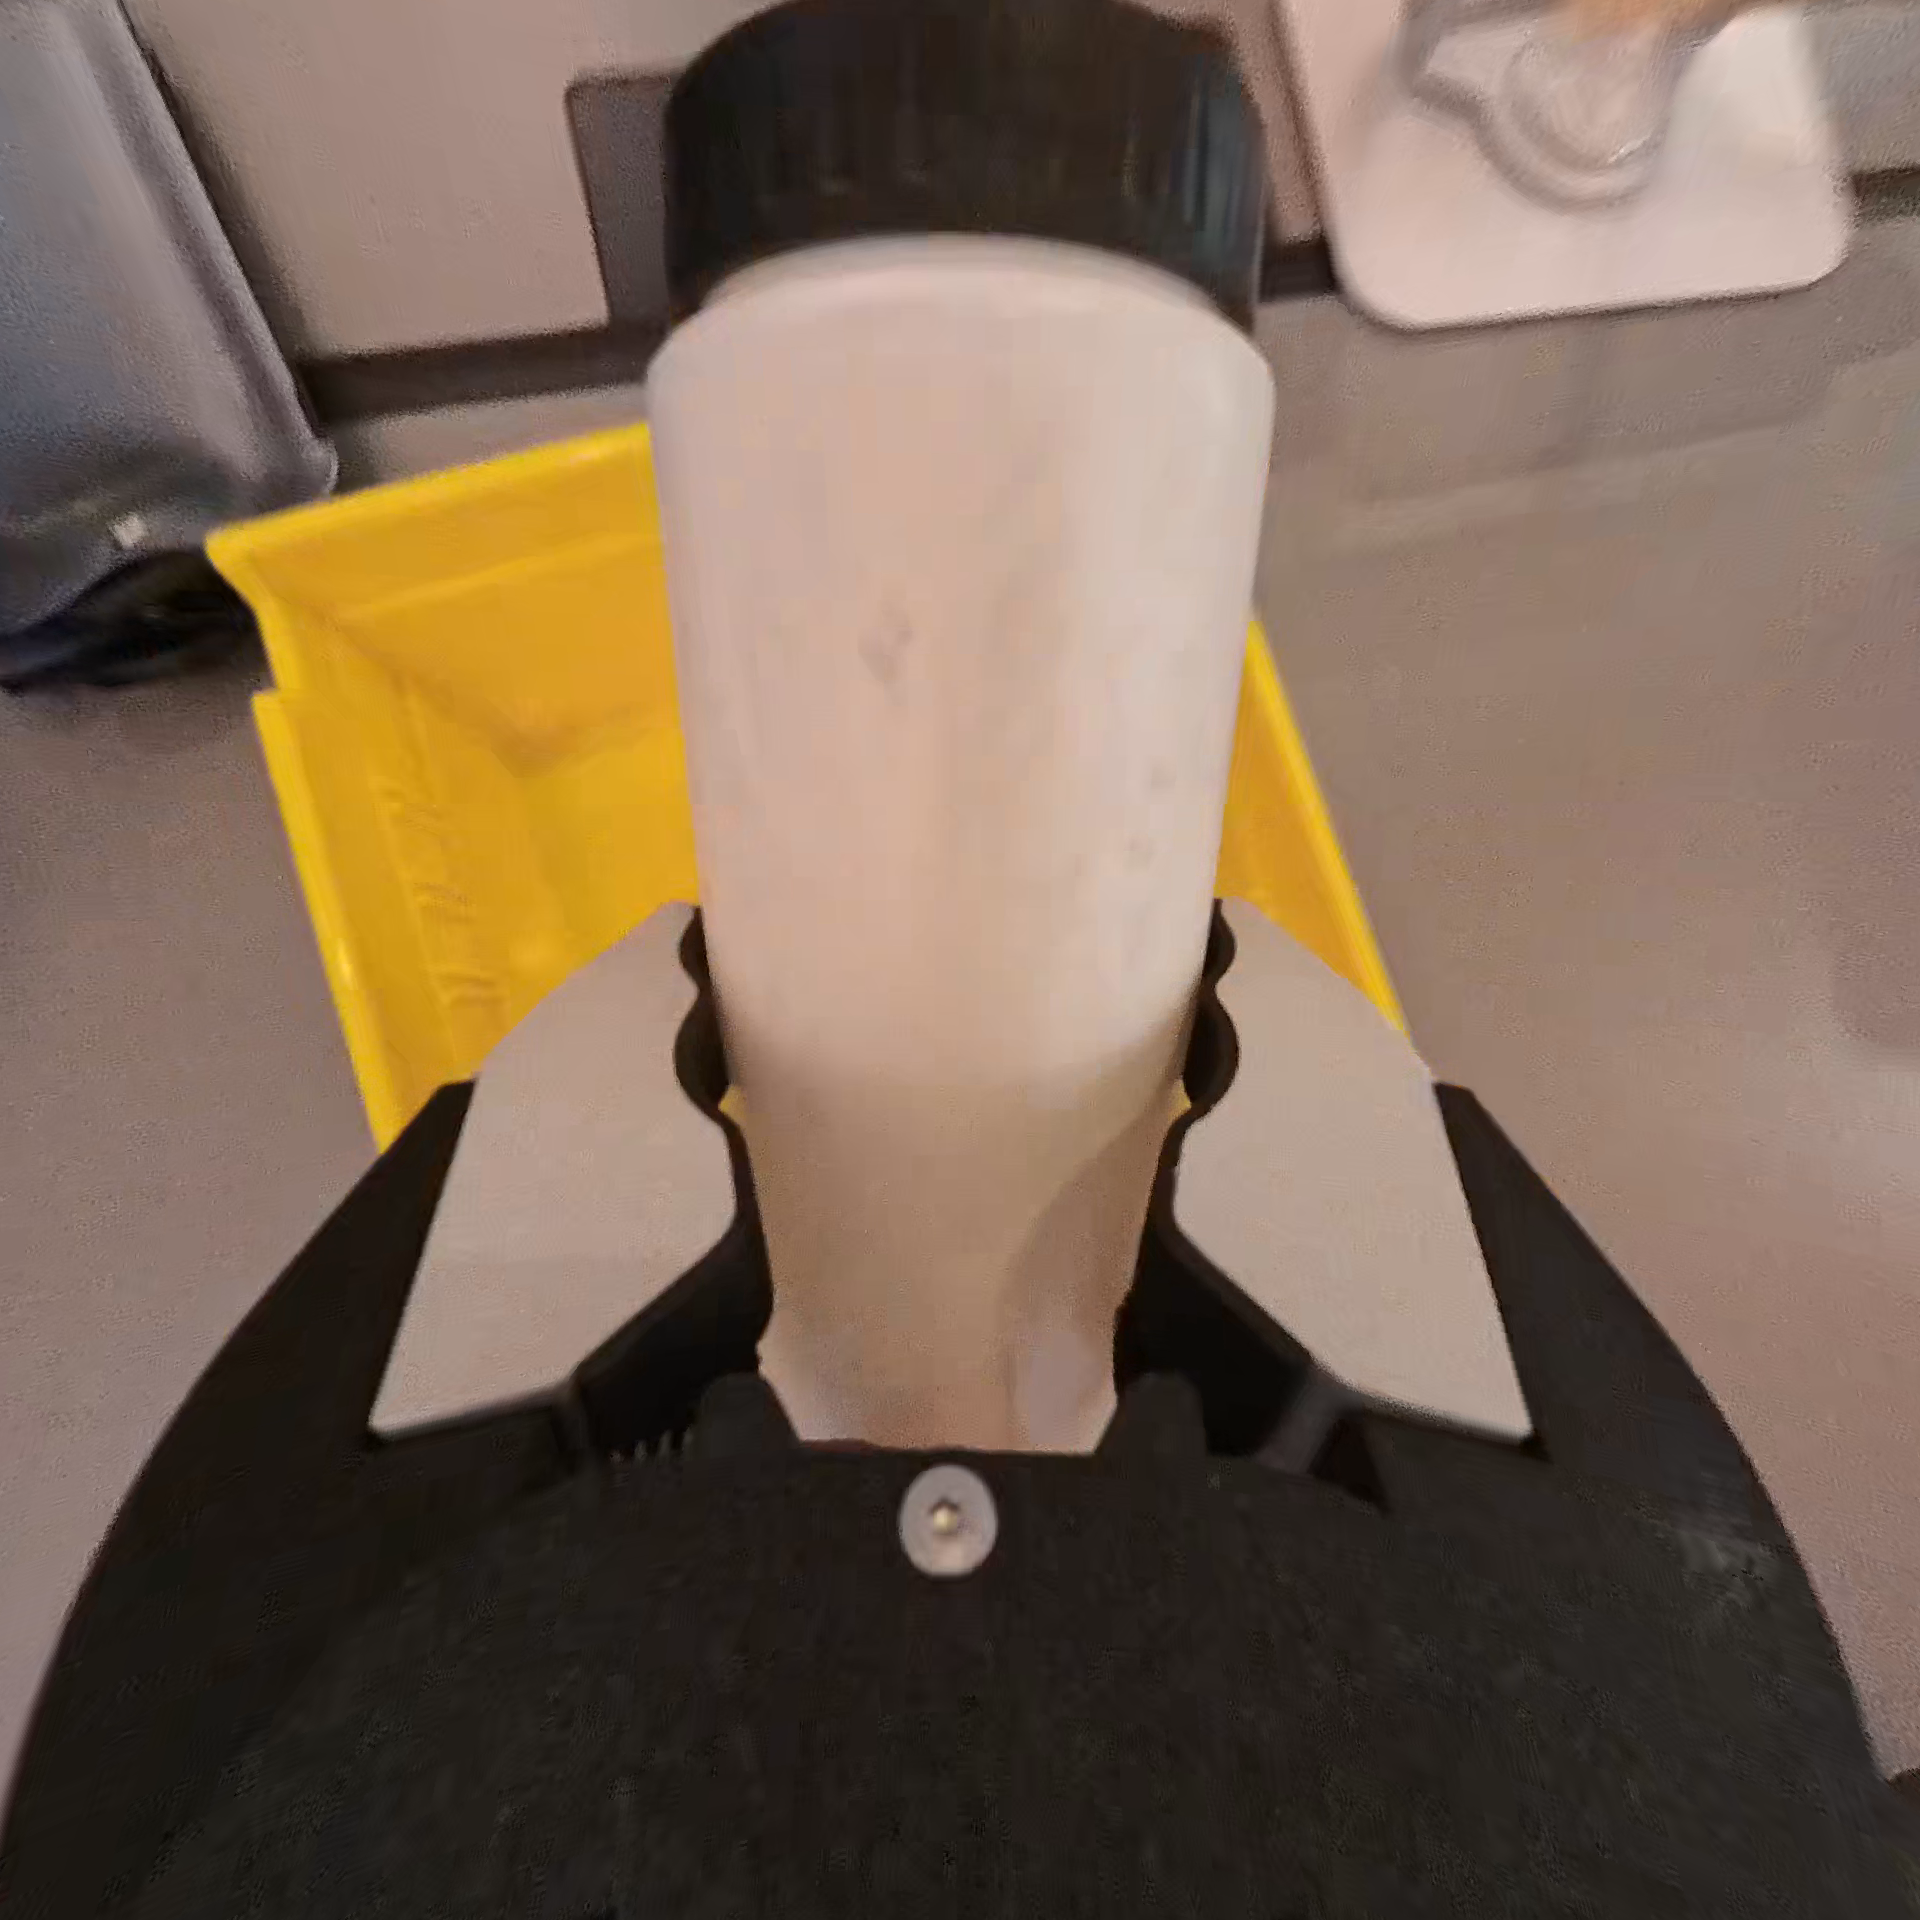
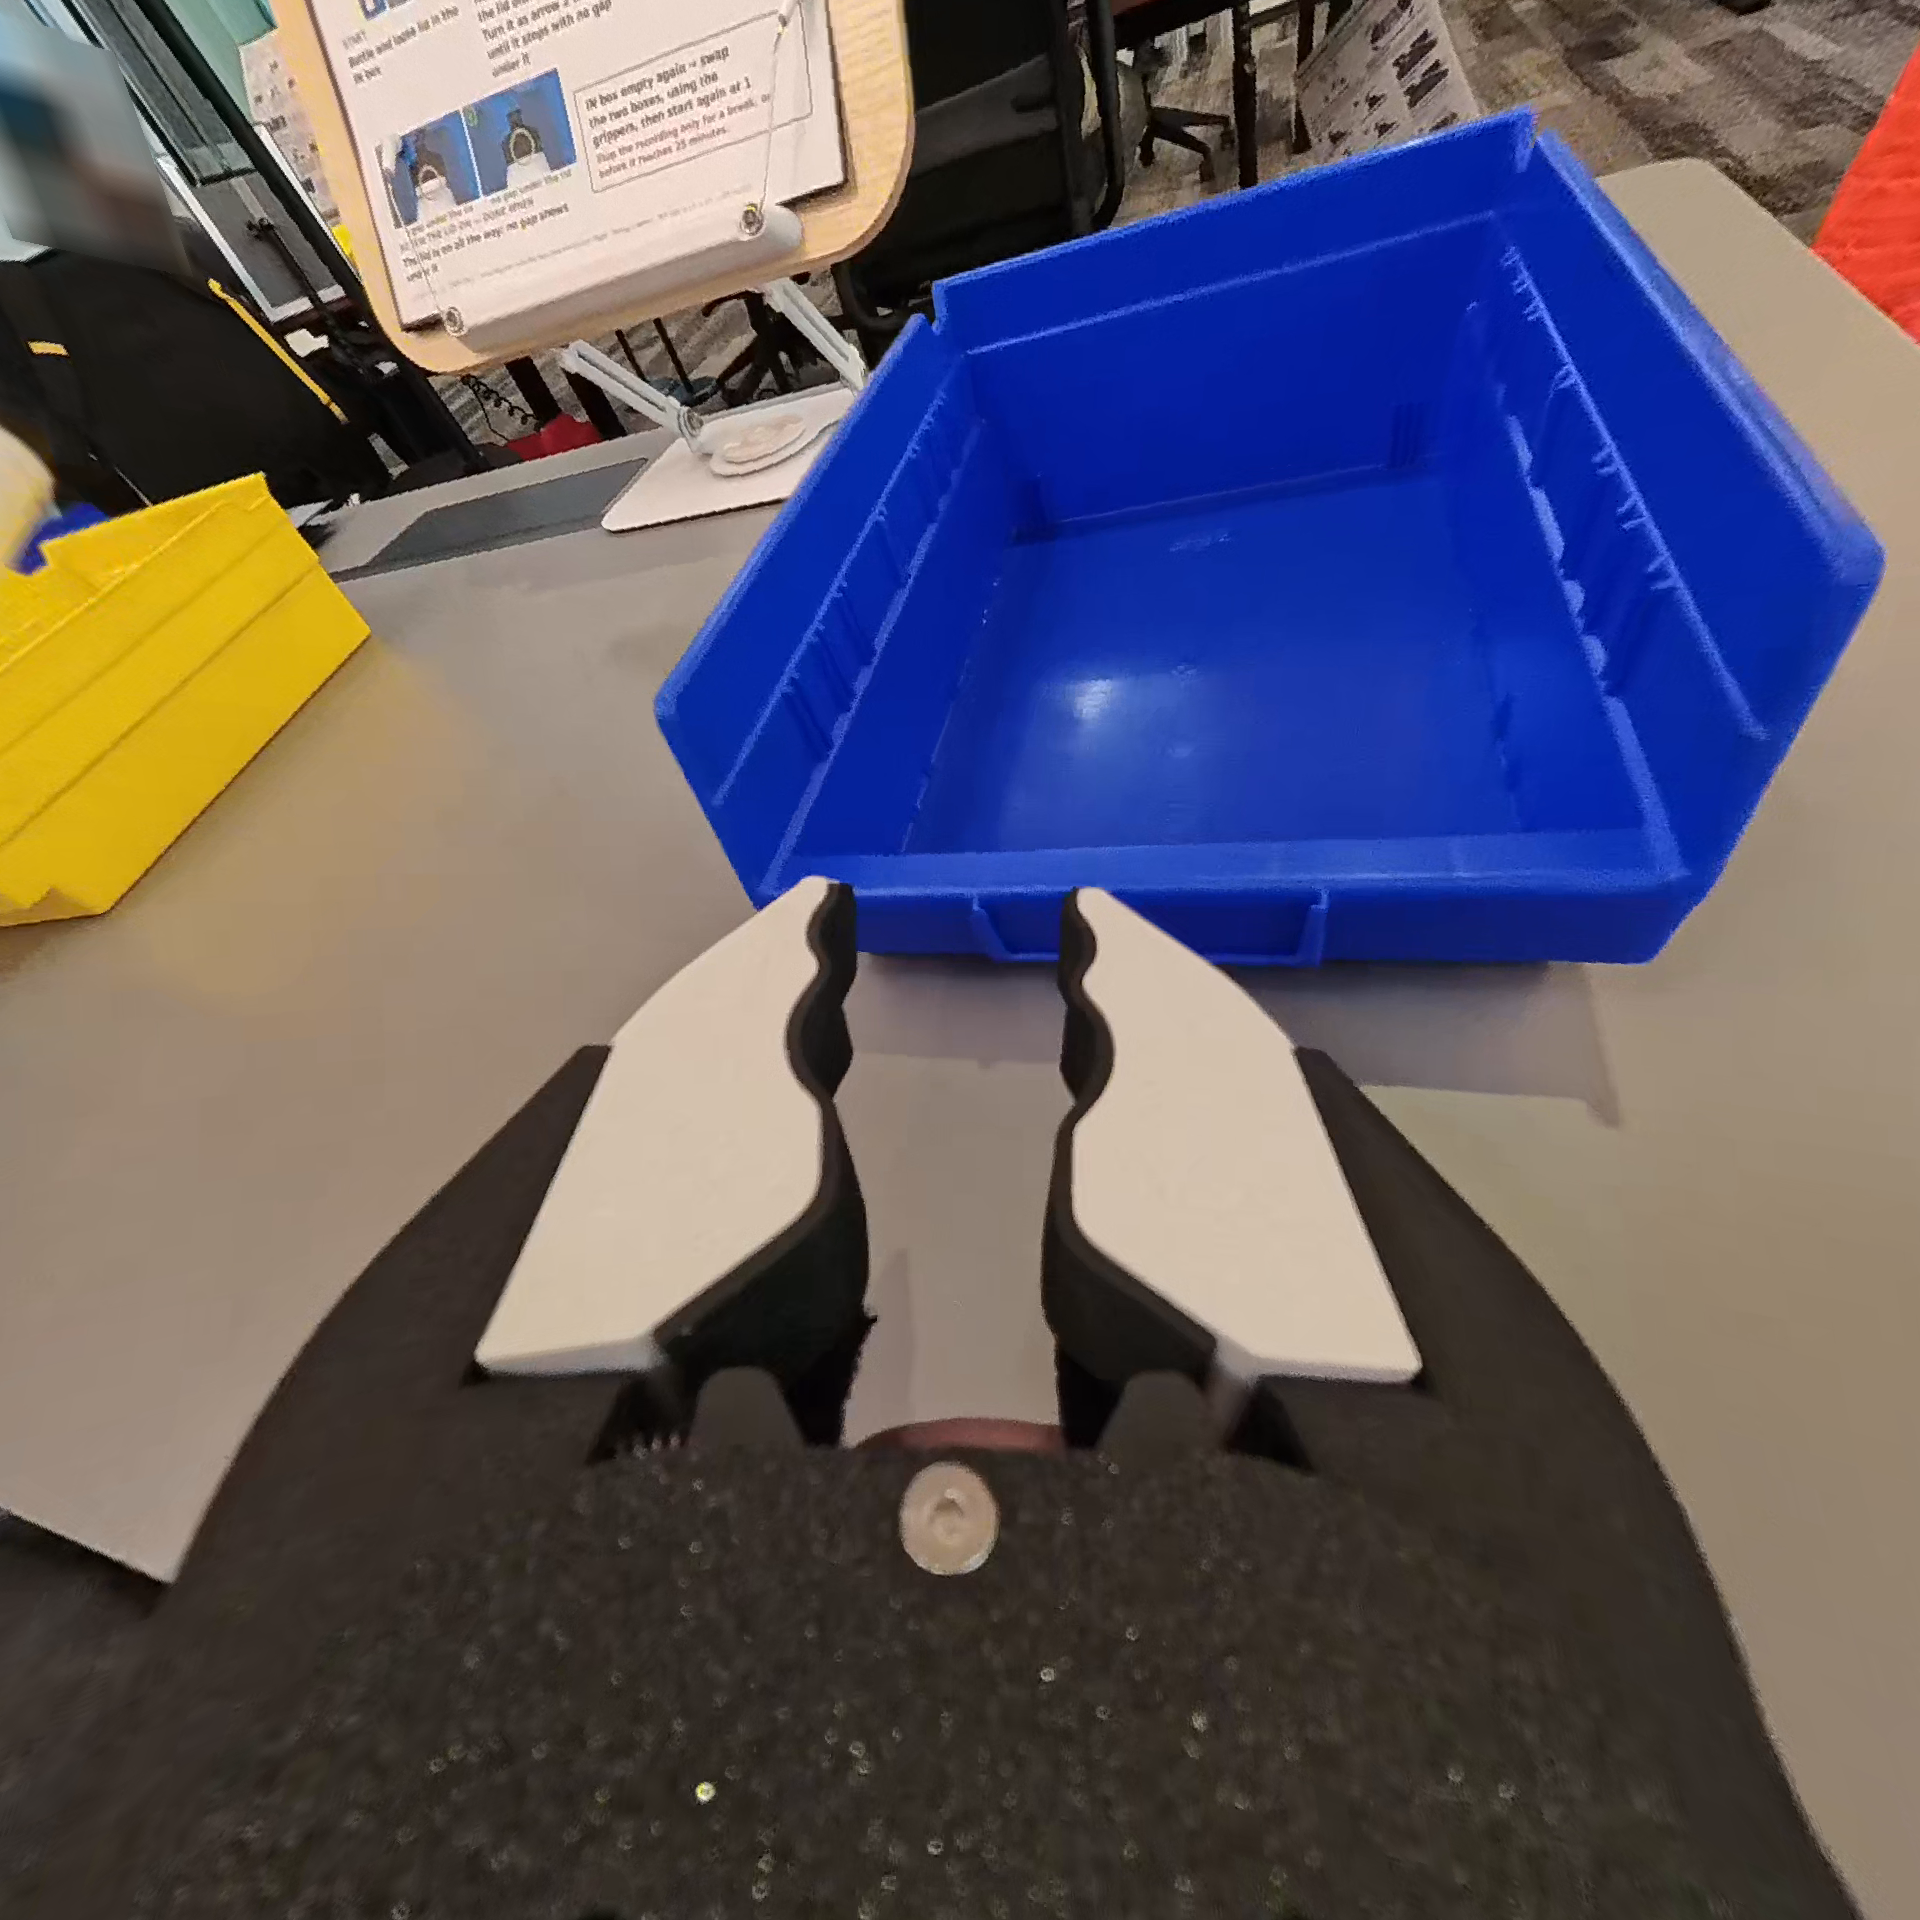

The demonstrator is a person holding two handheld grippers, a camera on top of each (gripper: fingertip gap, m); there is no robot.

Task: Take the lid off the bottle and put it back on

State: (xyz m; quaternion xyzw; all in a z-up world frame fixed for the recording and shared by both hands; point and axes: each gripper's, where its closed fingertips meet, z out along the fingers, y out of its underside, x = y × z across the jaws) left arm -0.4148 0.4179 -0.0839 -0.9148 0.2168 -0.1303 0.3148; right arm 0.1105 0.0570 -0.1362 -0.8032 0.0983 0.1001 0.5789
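The white bottle [image 1: 956, 727] is sitting clamped between the fingers of the left gripper [image 1: 954, 1029], its black lid [image 1: 961, 156] screwed on at the far end. It is hanging above the yellow bin [image 1: 457, 748], whose rim is showing on both sides of it, over the grey tabletop [image 1: 1558, 675]. The right gripper [image 2: 956, 935] is holding nothing, its jaws standing apart just short of the front wall of the blue bin [image 2: 1247, 623], which is lying empty. Bare tabletop is separating the two bins.
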